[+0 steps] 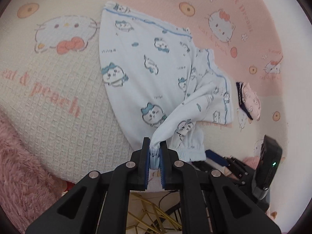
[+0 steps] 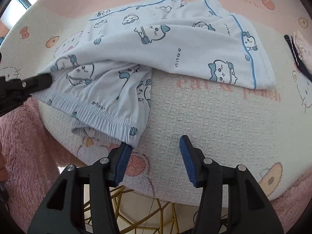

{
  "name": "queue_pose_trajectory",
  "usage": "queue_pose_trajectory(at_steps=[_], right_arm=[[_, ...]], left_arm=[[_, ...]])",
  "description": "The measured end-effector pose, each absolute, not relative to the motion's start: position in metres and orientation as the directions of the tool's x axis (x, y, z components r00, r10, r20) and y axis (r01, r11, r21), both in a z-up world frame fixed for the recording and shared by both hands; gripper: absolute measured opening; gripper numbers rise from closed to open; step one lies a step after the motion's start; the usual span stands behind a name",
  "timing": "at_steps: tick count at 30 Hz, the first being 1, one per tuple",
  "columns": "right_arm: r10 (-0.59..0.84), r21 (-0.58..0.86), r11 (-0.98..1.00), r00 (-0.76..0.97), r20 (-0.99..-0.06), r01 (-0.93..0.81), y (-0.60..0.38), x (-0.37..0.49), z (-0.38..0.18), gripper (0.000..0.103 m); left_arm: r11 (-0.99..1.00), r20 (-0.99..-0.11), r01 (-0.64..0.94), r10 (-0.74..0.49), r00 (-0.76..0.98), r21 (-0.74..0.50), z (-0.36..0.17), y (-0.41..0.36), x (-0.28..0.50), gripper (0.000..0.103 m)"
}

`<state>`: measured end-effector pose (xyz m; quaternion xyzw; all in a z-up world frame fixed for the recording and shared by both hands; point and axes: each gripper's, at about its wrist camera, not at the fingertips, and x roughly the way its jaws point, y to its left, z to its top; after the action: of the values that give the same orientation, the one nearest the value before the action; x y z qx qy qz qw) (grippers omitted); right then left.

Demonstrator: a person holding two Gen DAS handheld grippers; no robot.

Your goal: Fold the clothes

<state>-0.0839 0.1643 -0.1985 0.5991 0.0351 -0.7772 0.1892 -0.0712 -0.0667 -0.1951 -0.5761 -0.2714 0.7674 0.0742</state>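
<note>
Left gripper (image 1: pixel 155 152) is pinching the shorts (image 1: pixel 148 66) by the waistband, right gripper (image 2: pixel 154 156) is hanging wide open beside its other corner, probably needing to grab that next.

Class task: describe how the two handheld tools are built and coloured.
Both the left tool and the right tool share one design: matte black angular linkage arms joined by round silver pivot pins, ending in two fingers lined with ribbed blue pads. No cables or markings show.
</note>
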Motion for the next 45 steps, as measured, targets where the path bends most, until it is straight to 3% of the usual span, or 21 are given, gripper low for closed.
queue_pose_trajectory(at_steps=[11,14,17,19,21,24,28,33,38,40,43,45], right_arm=[[-0.427,0.324,-0.868,-0.234,-0.873,0.376,0.177,-0.093,-0.148,0.052],[-0.376,0.27,-0.884,-0.238,-0.895,0.381,0.159,-0.096,-0.17,0.052],[-0.305,0.209,-0.9,-0.211,-0.929,0.382,0.159,-0.095,-0.188,0.053],[-0.299,0.206,-0.903,-0.205,-0.932,0.376,0.165,-0.092,-0.188,0.053],[-0.292,0.204,-0.906,-0.2,-0.935,0.371,0.171,-0.089,-0.187,0.053],[-0.364,0.293,-0.902,-0.193,-0.911,0.317,0.185,-0.091,-0.177,0.053],[-0.384,0.296,-0.905,-0.284,-0.878,0.306,0.192,-0.115,-0.137,0.053],[-0.343,0.198,-0.897,-0.341,-0.875,0.394,0.166,-0.181,-0.116,0.053],[-0.265,0.106,-0.86,-0.261,-0.928,0.499,0.121,-0.251,-0.148,0.053],[-0.227,0.081,-0.837,-0.209,-0.951,0.542,0.105,-0.265,-0.169,0.053],[-0.153,0.022,-0.807,-0.172,-0.973,0.591,0.092,-0.267,-0.196,0.052],[-0.155,0.01,-0.804,-0.194,-0.969,0.594,0.095,-0.265,-0.198,0.054]], left_arm=[[-0.87,-0.893,0.222,0.398,-0.213,-0.44,-0.229,-0.046,-0.076,0.013],[-0.857,-0.885,0.237,0.414,-0.214,-0.458,-0.231,-0.049,-0.073,0.014],[-0.853,-0.887,0.251,0.418,-0.198,-0.458,-0.232,-0.055,-0.066,0.02],[-0.868,-0.899,0.243,0.397,-0.184,-0.433,-0.227,-0.054,-0.062,0.033],[-0.862,-0.897,0.254,0.403,-0.182,-0.439,-0.219,-0.058,-0.061,0.038],[-0.858,-0.88,0.243,0.385,-0.277,-0.452,-0.191,-0.074,-0.071,0.038],[-0.892,-0.906,0.25,0.299,-0.299,-0.377,-0.182,-0.102,-0.109,0.038],[-0.868,-0.921,0.338,0.282,-0.268,-0.364,-0.207,-0.137,-0.156,0.038],[-0.871,-0.923,0.338,0.273,-0.27,-0.356,-0.221,-0.142,-0.178,0.038],[-0.866,-0.908,0.315,0.3,-0.294,-0.388,-0.22,-0.142,-0.179,0.031],[-0.89,-0.917,0.278,0.286,-0.277,-0.361,-0.227,-0.132,-0.181,0.004],[-0.894,-0.918,0.275,0.276,-0.285,-0.354,-0.225,-0.134,-0.18,0.002]])
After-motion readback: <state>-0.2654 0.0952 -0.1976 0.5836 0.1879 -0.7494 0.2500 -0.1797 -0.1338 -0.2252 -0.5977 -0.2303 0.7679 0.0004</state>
